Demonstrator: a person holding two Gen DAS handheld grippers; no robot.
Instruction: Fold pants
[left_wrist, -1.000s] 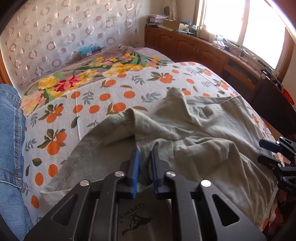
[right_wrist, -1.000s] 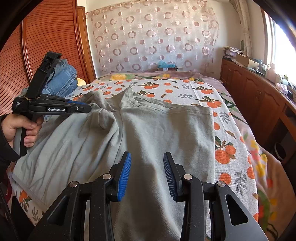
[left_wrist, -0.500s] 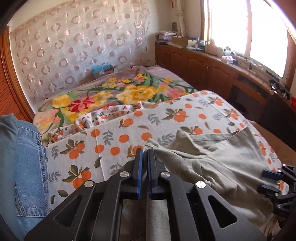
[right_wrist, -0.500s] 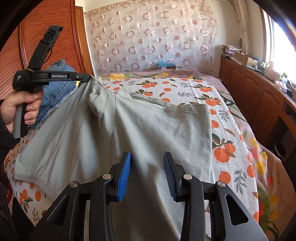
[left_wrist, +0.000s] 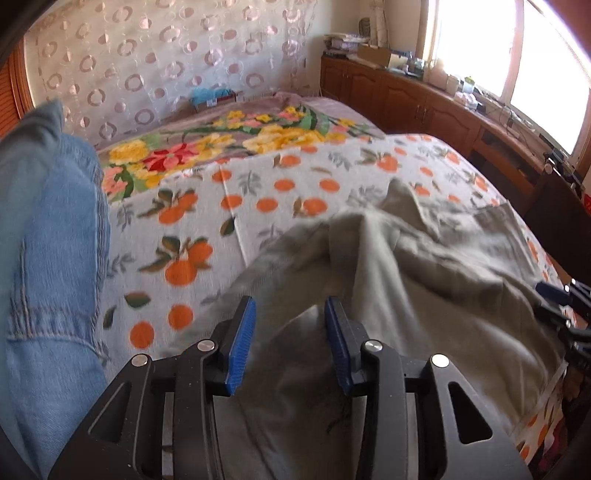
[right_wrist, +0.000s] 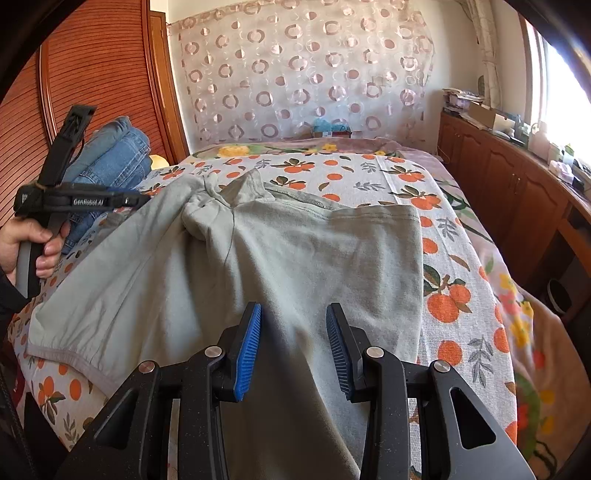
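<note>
My left gripper jaws are opening, pads clear of the cloth, nothing clamped; grey-green pants lie under and between them. My right gripper hovers over the pants, jaws parted, gripping nothing.

Pants are spread on the bed, on the orange-print sheet, centre of the right wrist view. A bunched fold sits at 11 o'clock; elastic hem at 8 o'clock.

A hand grips the left gripper's handle at 9 o'clock. Folded jeans are piled at 10 o'clock by the wooden wardrobe.

Containers: a cardboard box sits on the sideboard at 2 o'clock; contents can't be told.
</note>
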